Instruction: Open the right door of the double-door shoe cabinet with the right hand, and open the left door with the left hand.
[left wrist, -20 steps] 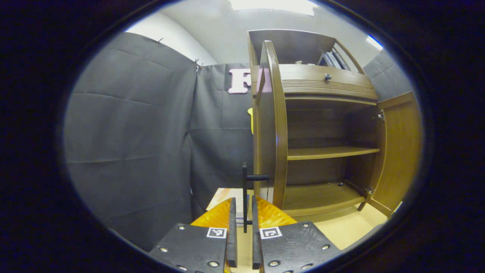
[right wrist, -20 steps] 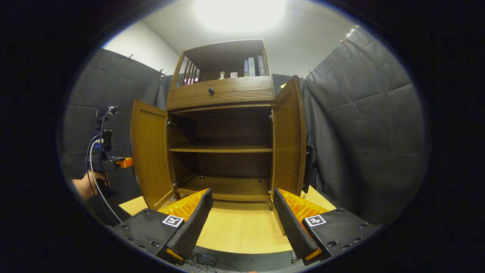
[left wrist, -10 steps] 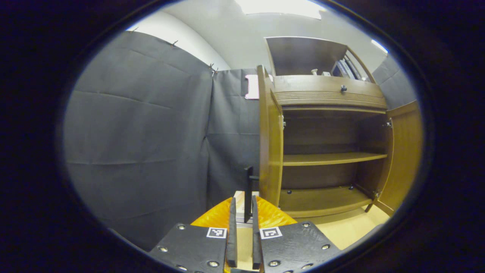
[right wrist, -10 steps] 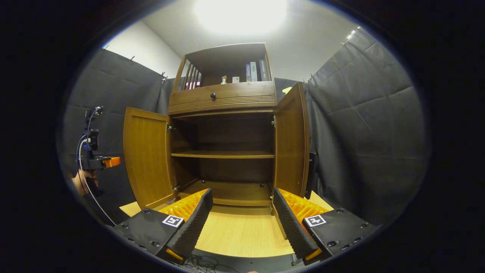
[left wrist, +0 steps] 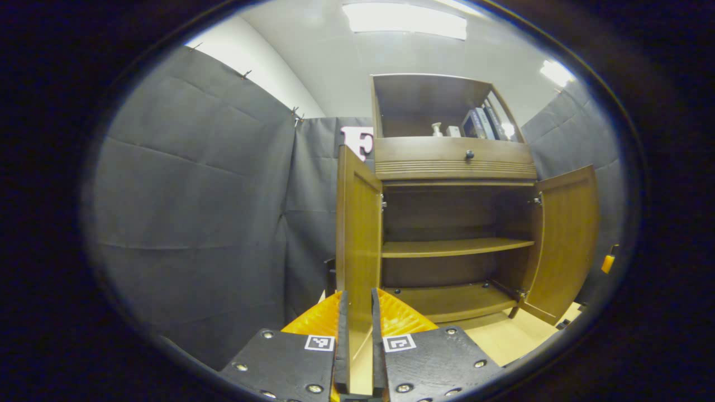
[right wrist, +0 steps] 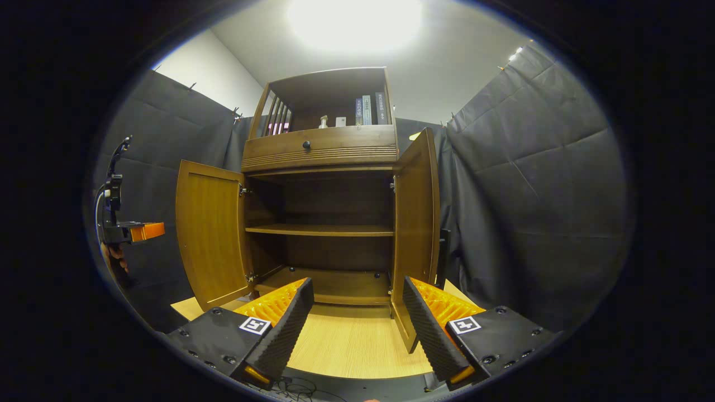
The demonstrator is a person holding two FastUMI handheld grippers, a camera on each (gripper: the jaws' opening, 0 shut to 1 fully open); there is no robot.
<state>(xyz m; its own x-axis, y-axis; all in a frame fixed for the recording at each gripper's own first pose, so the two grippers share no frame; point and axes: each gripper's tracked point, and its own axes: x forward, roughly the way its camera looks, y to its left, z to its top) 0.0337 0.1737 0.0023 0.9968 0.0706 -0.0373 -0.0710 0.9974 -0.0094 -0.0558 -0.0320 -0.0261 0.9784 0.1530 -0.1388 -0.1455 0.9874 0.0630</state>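
Note:
The brown shoe cabinet [right wrist: 321, 151] stands with both doors swung out. In the right gripper view its left door [right wrist: 209, 234] is wide open and its right door [right wrist: 416, 223] points toward me, a dark handle [right wrist: 441, 251] on its outer face. My right gripper [right wrist: 356, 285] is open in front of the empty lower shelves, holding nothing. In the left gripper view the left door [left wrist: 357, 223] is nearly edge-on and the right door [left wrist: 564, 240] angles outward. My left gripper [left wrist: 358, 296] has its fingers close together with nothing between them. It also hangs at far left [right wrist: 131, 231], clear of the door.
Black cloth walls close in on both sides of the cabinet. A drawer with a dark knob [right wrist: 306, 145] sits above the doors, and books [right wrist: 368, 110] stand on the top shelf. A light wooden floor panel [right wrist: 346, 346] lies in front.
My left gripper has pulled back off the left door's handle, which no longer sits between its fingers. The left door has swung wider. The right gripper has backed away slightly.

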